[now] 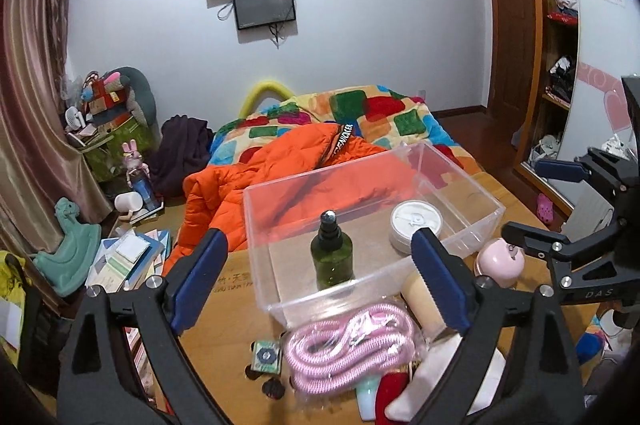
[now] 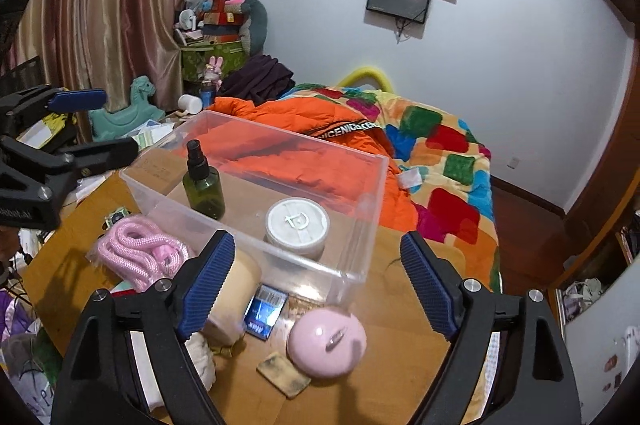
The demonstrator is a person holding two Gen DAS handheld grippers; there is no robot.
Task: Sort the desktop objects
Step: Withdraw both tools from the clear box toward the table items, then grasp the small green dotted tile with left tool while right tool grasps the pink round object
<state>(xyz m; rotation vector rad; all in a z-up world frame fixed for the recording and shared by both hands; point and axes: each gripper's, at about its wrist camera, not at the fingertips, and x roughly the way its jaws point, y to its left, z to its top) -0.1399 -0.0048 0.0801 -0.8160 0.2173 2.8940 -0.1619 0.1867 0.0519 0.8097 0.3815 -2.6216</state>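
Note:
A clear plastic box [image 1: 280,305] [image 2: 360,277] stands on the wooden table and holds a green spray bottle [image 1: 331,257] [image 2: 203,185] and a white round jar [image 1: 416,227] [image 2: 298,227]. In front of it lie a bagged pink rope [image 1: 348,349] [image 2: 140,251], a beige cylinder [image 1: 420,301] [image 2: 236,289], a pink round case [image 1: 500,261] [image 2: 326,343] and a blue packet [image 2: 266,313]. My left gripper [image 1: 320,281] is open and empty above the rope. My right gripper [image 2: 316,285] is open and empty above the pink case.
A small patterned green box [image 1: 266,355] and a white bottle [image 1: 452,373] lie near the table's front. A worn tan pad [image 2: 284,377] lies by the pink case. An orange jacket [image 1: 256,177] and a colourful blanket [image 2: 440,145] lie on the bed behind the table.

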